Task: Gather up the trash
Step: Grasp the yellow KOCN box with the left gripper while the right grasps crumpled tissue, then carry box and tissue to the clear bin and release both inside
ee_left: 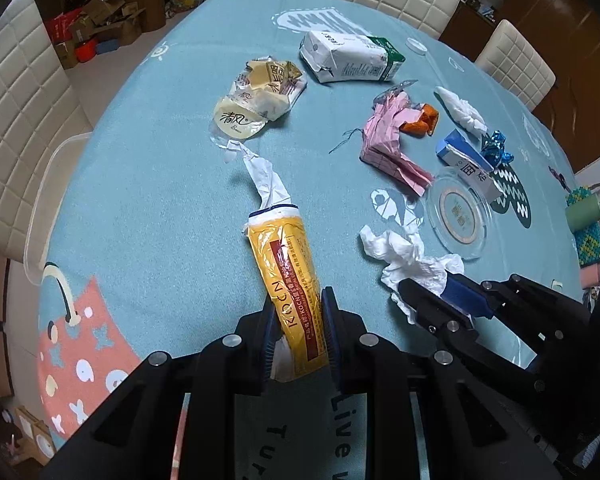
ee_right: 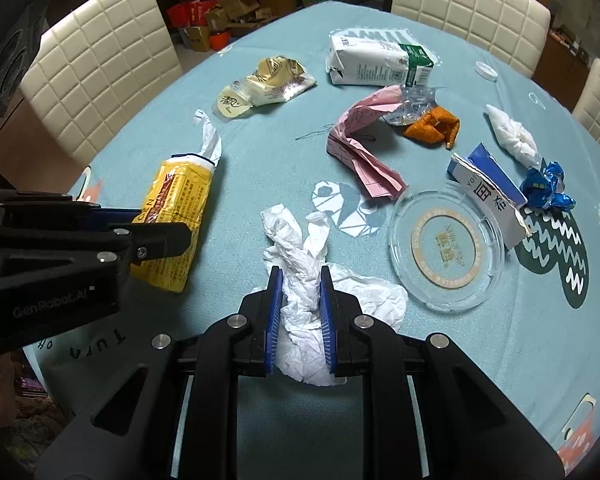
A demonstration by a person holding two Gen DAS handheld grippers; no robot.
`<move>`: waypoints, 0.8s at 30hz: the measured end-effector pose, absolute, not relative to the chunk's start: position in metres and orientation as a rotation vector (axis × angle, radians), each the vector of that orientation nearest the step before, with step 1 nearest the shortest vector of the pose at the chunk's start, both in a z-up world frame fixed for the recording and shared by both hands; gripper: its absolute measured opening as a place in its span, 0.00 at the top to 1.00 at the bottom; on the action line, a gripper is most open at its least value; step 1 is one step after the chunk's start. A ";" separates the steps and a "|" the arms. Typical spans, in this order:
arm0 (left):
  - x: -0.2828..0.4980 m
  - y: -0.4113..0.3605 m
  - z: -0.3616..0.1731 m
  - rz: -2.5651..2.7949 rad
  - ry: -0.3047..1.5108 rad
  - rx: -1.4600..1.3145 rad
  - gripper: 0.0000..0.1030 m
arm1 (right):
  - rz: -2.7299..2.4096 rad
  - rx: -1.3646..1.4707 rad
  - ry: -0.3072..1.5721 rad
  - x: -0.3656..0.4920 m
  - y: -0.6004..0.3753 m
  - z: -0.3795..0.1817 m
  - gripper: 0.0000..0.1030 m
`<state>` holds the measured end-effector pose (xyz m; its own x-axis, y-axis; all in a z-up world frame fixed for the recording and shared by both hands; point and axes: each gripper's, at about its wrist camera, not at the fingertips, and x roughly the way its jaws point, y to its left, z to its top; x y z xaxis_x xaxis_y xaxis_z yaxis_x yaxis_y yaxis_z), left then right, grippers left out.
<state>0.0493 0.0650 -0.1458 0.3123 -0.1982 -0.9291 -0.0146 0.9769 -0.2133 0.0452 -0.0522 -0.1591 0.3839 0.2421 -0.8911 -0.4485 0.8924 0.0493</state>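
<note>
My left gripper [ee_left: 296, 300] is shut on a yellow tissue pack [ee_left: 288, 280] with a white tissue sticking out of its far end; it also shows in the right wrist view [ee_right: 176, 208]. My right gripper [ee_right: 300, 276] is shut on a crumpled white tissue [ee_right: 300, 280], seen in the left wrist view [ee_left: 408, 260] too. Both lie low on the blue tablecloth [ee_left: 160, 200]. Other trash lies beyond: a pale yellow wrapper [ee_right: 264, 84], a white and green carton [ee_right: 380, 62], pink crumpled paper [ee_right: 360, 148], an orange wrapper [ee_right: 432, 124], a blue foil wrapper [ee_right: 544, 188].
A glass ashtray [ee_right: 448, 240] sits right of my right gripper, with a blue and white box [ee_right: 488, 192] leaning on its rim. Another white tissue [ee_right: 512, 132] lies far right. Cream chairs [ee_right: 100, 60] ring the table. A clear bin [ee_left: 48, 184] stands at the left edge.
</note>
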 end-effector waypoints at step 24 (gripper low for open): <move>0.058 0.078 -0.143 -0.028 1.360 -0.160 0.79 | 0.485 -0.219 1.171 0.066 -0.040 -0.155 0.80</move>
<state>0.0577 0.0780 -0.1434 0.2103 -0.1130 -0.9711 -0.0727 0.9887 -0.1308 0.0658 -0.0405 -0.1547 0.3017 0.2504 -0.9199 -0.4730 0.8771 0.0837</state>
